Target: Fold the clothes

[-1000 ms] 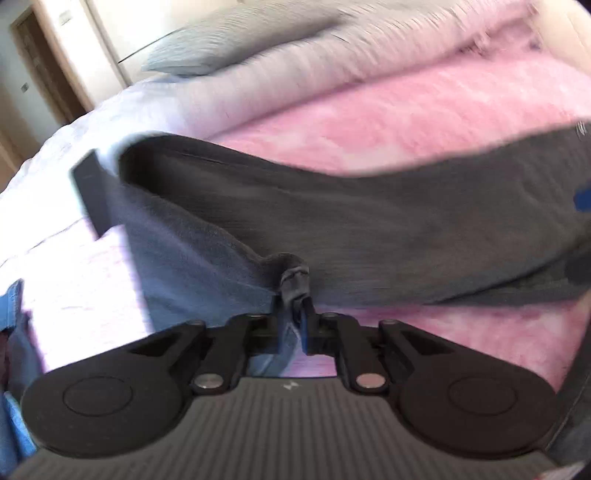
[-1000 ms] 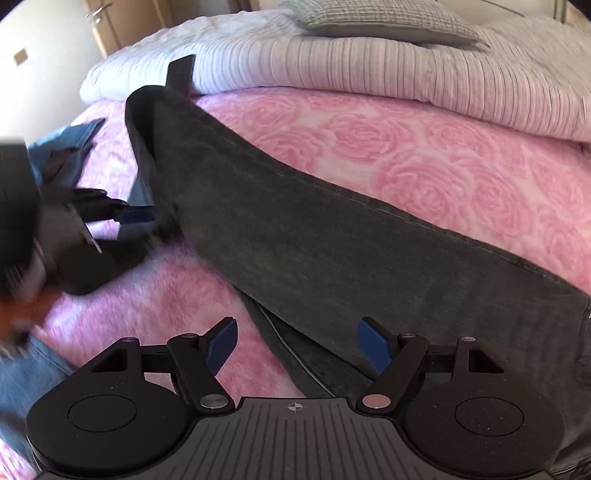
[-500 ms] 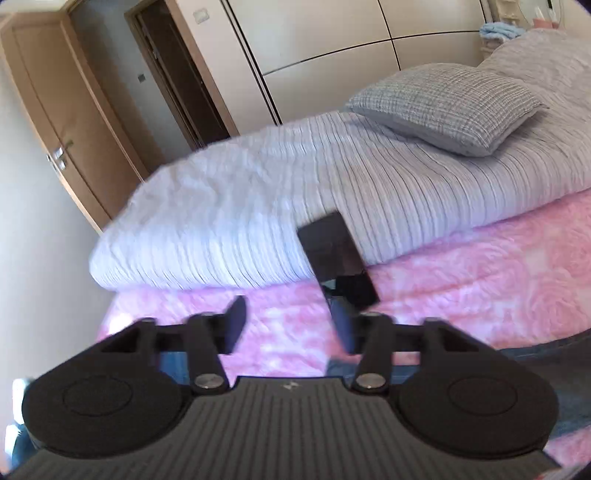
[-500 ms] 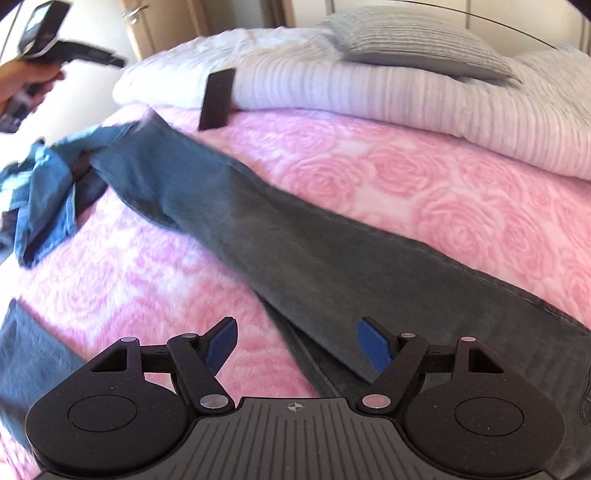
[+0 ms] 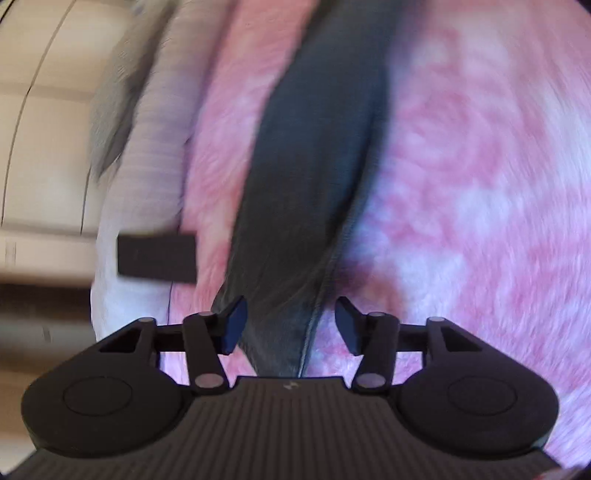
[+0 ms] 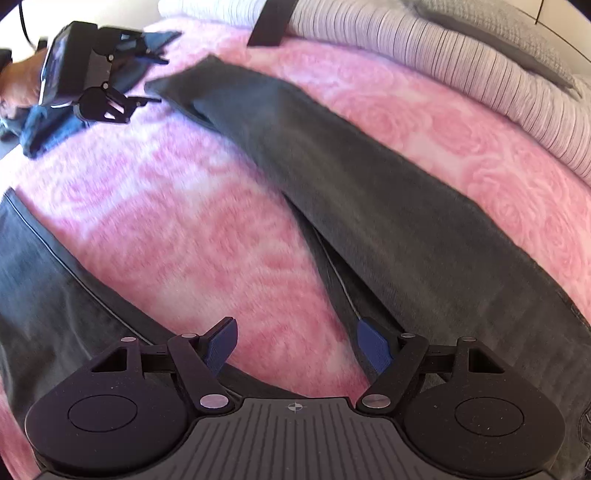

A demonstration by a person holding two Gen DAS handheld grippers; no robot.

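Observation:
Dark grey trousers [image 6: 388,206] lie spread on a pink rose blanket [image 6: 192,221]. One leg runs from the upper left down to the lower right, and the other leg [image 6: 40,280] lies at the left edge. My left gripper [image 6: 162,79] hovers at the far end of the long leg. In the blurred left wrist view that leg [image 5: 314,166] runs up the picture. My left gripper [image 5: 291,326] has its jaws closing, with the leg's end in the gap and the pads clear of it. My right gripper [image 6: 297,345] stands open above the blanket, beside the crotch seam.
Blue jeans [image 6: 48,125] lie crumpled at the bed's far left, under a person's hand holding the left gripper. A black strap [image 6: 269,22] hangs over a striped white duvet [image 6: 443,62] with a grey pillow [image 6: 498,33]. Wardrobe doors [image 5: 37,110] stand behind.
My left gripper let go of the trouser leg's end, swung up towards the duvet, then came back down rolled over the leg. The right gripper sank a little towards the trousers.

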